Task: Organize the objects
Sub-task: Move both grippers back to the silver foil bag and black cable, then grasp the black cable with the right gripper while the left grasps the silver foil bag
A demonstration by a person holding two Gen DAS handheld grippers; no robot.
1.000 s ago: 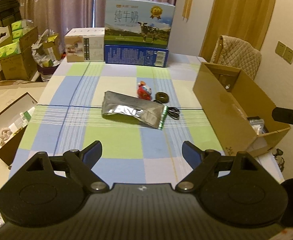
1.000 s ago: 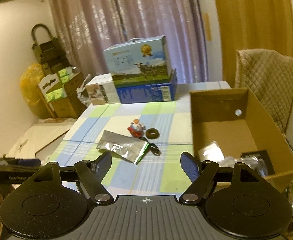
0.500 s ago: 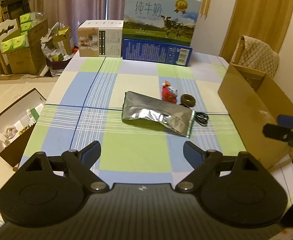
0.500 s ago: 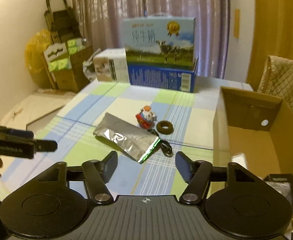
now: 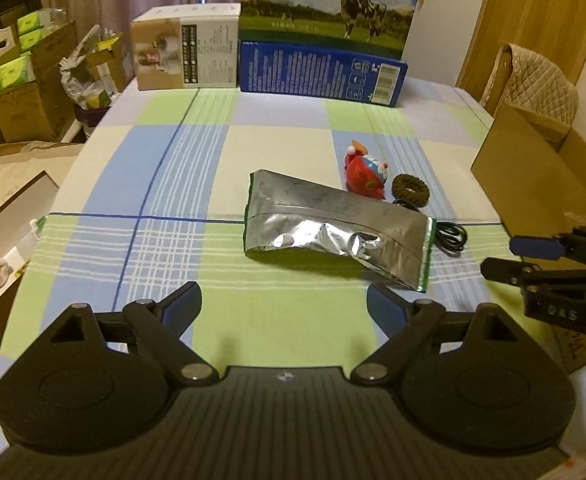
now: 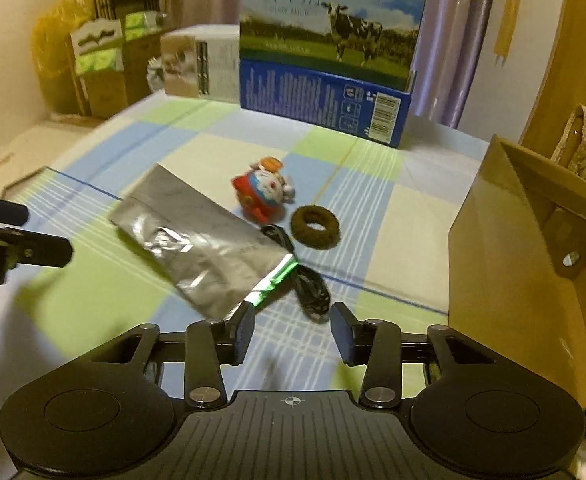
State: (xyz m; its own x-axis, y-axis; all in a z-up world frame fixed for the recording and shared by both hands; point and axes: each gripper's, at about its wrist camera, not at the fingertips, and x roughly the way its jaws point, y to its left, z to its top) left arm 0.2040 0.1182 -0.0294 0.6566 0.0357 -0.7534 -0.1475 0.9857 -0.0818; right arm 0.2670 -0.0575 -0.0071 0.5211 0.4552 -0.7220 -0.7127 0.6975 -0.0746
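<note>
We see the silver pouch (image 6: 201, 248) lying slantwise just ahead-left of the right hand-held gripper (image 6: 292, 334), nearer than the left hand-held gripper (image 5: 283, 304), both wide open and empty.

Bare desk (image 5: 165, 168) fills the left half of the left wrist frame. Stacked boxes (image 5: 321, 68) wall the top edge; a cardboard box (image 5: 533, 184) blocks the right; the foil pouch (image 5: 333, 228) lies mid-frame.

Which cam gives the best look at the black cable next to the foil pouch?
Right wrist: the black cable lies close ahead of the open right gripper, its coil exposed beside the foil pouch. In the left wrist view only loops peek past the pouch.
</note>
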